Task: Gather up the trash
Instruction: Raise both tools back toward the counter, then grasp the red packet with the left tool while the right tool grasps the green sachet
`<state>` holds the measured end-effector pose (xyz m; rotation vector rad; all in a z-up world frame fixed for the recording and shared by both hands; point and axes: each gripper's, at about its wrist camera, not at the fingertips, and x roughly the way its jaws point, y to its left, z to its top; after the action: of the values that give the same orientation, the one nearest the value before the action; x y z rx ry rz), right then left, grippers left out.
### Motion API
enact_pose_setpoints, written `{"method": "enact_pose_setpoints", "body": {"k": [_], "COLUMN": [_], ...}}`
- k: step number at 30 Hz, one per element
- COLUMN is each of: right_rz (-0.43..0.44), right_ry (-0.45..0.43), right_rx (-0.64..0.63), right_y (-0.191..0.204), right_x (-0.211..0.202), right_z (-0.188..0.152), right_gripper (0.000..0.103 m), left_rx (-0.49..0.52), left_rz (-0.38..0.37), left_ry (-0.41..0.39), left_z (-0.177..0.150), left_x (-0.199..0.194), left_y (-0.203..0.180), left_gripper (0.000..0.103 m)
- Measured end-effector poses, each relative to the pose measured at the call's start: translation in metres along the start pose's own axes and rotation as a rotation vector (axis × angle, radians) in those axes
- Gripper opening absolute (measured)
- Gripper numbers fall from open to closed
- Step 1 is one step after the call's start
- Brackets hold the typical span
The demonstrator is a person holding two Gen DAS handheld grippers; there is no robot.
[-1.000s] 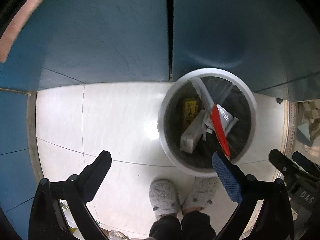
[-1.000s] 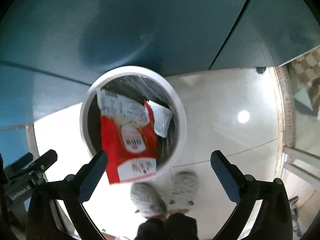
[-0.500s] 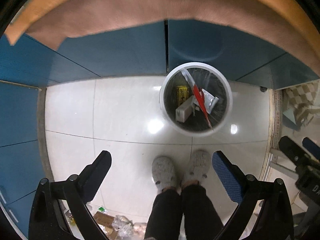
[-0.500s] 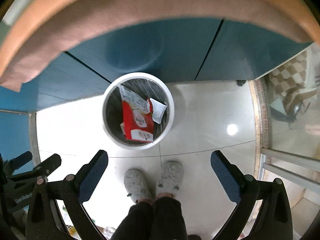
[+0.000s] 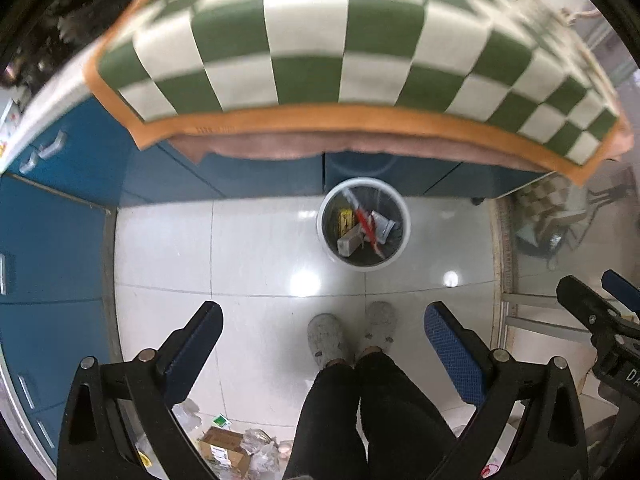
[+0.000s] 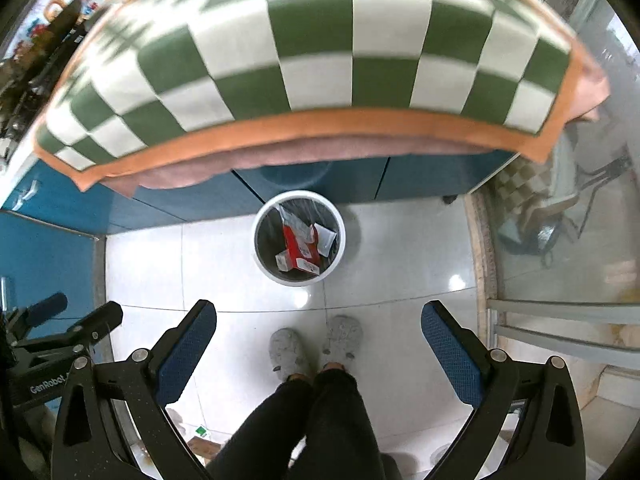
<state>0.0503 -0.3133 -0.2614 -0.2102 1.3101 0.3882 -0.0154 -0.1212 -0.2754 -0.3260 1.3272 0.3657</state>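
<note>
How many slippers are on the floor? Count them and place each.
2. One grey slipper is on the white tile in front of the white trash bin; the other grey slipper sits close beside it, slightly nearer the bin. Both are on the person's feet. None seem hidden.

1. "GenRobot" is printed in white on the black body of the left gripper (image 6: 52, 384), seen in the right wrist view.
2. The letters "DA" show on the right gripper (image 5: 624, 374); the rest is cut off.
3. Print on the trash in the bin (image 6: 264, 268) is too small to read.
</note>
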Motion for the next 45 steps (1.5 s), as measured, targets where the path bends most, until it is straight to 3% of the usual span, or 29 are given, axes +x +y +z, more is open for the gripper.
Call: {"method": "enact_pose_setpoints", "body": {"k": [5,12,15,19,23,28,31,34,37,41,45], "right_rz": [0.005,0.052,0.102,0.161,0.178,0.186,0.169,0.100,0.058,0.022,0.015], "right_ry": [-0.042,-0.116,-0.141,-0.189,-0.238,-0.244,-0.233,-0.227,-0.166,-0.089,-0.043], "right_rx": [-0.002,0.029,0.059,0.085,0.116,0.153,0.174,0.174,0.176,0.141,0.084], "right_y": [0.008,0.016,0.016,0.012,-0.006,-0.044,-0.073,-0.098,-0.119,-0.131,-0.122], "right_x": [-0.071,-0.132,-0.146,-0.154,-0.154,-0.131,-0.104,-0.068,-0.021,0.040,0.081], "right_z": [-0.006,-0.002,0.013,0.049,0.107,0.208,0.287,0.364,0.433,0.499,0.528], "right_gripper": [0.103,0.103,0.103,0.103,0.103,0.103,0.103,0.103,0.103,0.103,0.090], "left_rx": [0.007,0.006,0.012,-0.014,-0.046,-0.098,-0.121,-0.131,-0.148,-0.177,-0.188], "left_rz": [-0.029,-0.017,0.016,0.109,0.198,0.249,0.295,0.338,0.359,0.372,0.374], "left_ry": [-0.063,-0.148,-0.217,-0.393,-0.524,-0.567,-0.560,-0.532,-0.499,-0.443,-0.404], "left_z": [0.000,0.014,0.033,0.070,0.128,0.217,0.272,0.322,0.361,0.407,0.432], "left_x": [-0.058,-0.109,-0.128,-0.159,-0.172,-0.165,-0.152,-0.131,-0.111,-0.086,-0.069], "left_y": [0.005,0.009,0.008,0.002,-0.010,-0.039,-0.060,-0.081,-0.097,-0.111,-0.119], "left_gripper": [0.103,0.103,0.103,0.103,0.103,0.103,0.103,0.103,0.103,0.103,0.103]}}
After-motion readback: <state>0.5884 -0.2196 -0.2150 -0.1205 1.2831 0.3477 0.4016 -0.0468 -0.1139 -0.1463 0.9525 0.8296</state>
